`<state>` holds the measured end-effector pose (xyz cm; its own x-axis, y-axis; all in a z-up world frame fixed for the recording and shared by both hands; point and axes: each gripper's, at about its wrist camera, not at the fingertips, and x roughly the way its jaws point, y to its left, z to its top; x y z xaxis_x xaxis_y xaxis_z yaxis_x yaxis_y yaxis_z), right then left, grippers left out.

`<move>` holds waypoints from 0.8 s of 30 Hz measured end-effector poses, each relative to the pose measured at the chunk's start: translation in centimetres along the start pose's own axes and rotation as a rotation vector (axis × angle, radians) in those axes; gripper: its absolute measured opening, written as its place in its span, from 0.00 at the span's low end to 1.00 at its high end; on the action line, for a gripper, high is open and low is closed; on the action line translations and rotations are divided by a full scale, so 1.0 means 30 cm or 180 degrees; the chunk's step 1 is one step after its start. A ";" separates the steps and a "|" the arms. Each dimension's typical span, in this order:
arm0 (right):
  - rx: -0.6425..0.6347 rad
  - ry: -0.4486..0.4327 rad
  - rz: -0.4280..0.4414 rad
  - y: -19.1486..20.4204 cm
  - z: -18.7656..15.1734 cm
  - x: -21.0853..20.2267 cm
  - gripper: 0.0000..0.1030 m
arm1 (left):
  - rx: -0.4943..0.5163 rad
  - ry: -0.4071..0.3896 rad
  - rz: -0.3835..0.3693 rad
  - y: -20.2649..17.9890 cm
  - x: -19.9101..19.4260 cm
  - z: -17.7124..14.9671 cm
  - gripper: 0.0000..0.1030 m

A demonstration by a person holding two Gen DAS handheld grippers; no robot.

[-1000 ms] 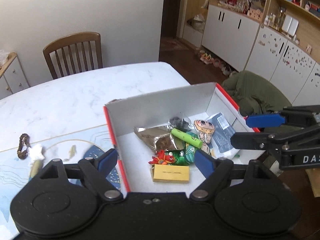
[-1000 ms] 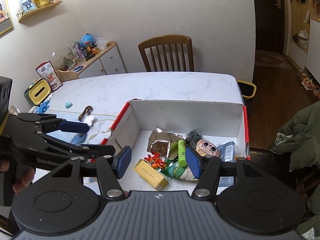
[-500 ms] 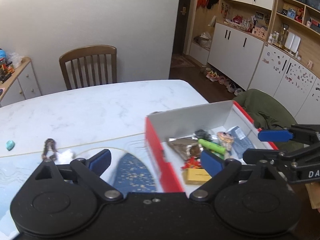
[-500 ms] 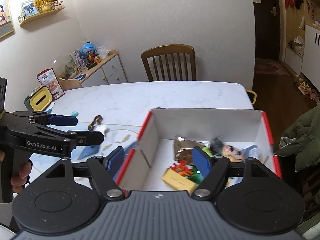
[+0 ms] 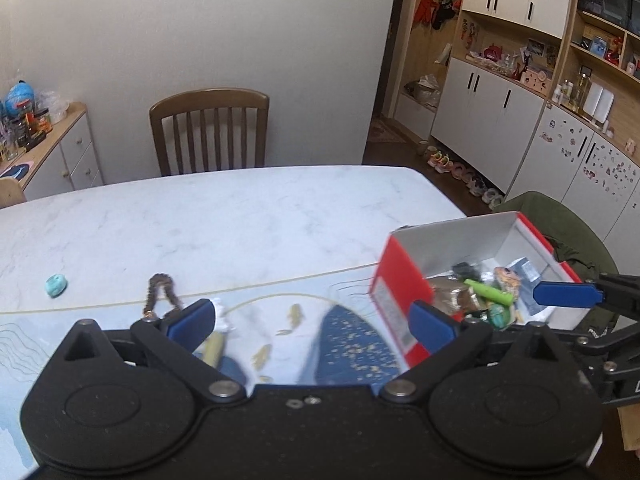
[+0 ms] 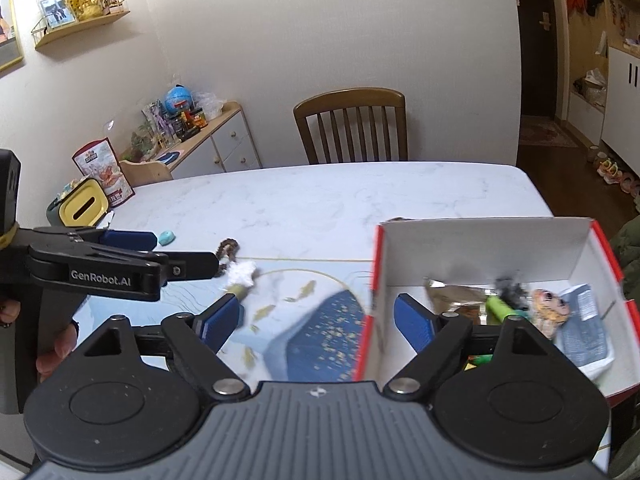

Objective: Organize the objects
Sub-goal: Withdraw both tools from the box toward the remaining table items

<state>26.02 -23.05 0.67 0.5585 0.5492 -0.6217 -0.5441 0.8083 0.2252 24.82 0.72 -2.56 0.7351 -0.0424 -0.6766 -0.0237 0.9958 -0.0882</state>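
White marble table [image 5: 240, 216] under you, a blue-patterned mat [image 6: 316, 320] on its near part. Your task's thing, the red-and-white box [image 6: 480, 248], sits at the right end of the table, open on top. Inside lie a green tube [image 6: 500, 308], a foil packet [image 6: 456, 292], a doll-face figure [image 6: 548, 304] and a blue-grey sachet [image 6: 580, 320], all loosely piled toward the far wall.

Loose things lie well apart from the box, to its left: a brown bead bracelet [image 5: 160, 292], a white crumpled scrap [image 6: 242, 272] touching it, and a small turquoise piece [image 5: 56, 284] further left on bare marble.

Your left gripper [image 5: 312, 320] hangs over the mat, fingers spread wide, nothing between them. Your right gripper [image 6: 316, 316] is likewise released and empty, its right finger [image 6: 412, 320] over the box's left wall. Your hand [image 6: 56, 344] shows on the left handle.

Beyond the table: a wooden chair [image 5: 208, 132], a sideboard [image 6: 208, 140], white cabinets [image 5: 500, 100].
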 end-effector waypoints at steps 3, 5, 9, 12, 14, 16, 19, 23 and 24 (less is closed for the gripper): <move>-0.0017 0.0026 -0.0006 0.058 0.002 0.039 0.83 | -0.0007 -0.0004 0.0014 0.065 0.009 -0.010 1.00; -0.0036 0.0053 -0.0013 0.097 0.002 0.068 0.83 | -0.0041 -0.0016 0.0046 0.108 0.018 -0.016 1.00; -0.0065 0.0133 -0.0011 0.162 -0.002 0.127 0.83 | -0.0116 -0.0097 0.0084 0.193 0.033 -0.029 1.00; -0.0109 0.0243 0.0045 0.208 -0.007 0.177 0.83 | -0.0150 -0.0097 0.0171 0.249 0.056 -0.030 1.00; -0.0173 0.0282 0.0048 0.243 -0.009 0.207 0.83 | -0.0145 -0.0104 0.0228 0.286 0.071 -0.029 1.00; -0.0235 0.0315 0.0034 0.276 -0.008 0.239 0.83 | -0.0185 -0.0087 0.0267 0.331 0.090 -0.026 1.00; -0.0297 0.0358 0.0042 0.313 -0.004 0.286 0.83 | -0.0253 -0.0057 0.0307 0.399 0.123 -0.022 1.00; -0.0340 0.0438 0.0033 0.345 -0.004 0.360 0.83 | -0.0314 -0.0026 0.0379 0.462 0.181 -0.011 1.00; -0.0354 0.0458 0.0024 0.350 -0.006 0.380 0.83 | -0.0339 -0.0009 0.0394 0.474 0.199 -0.011 1.00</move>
<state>26.56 -8.35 -4.17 0.4631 0.5127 -0.7230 -0.6184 0.7712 0.1509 28.65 14.61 -8.10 0.7240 0.0806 -0.6850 -0.1860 0.9792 -0.0814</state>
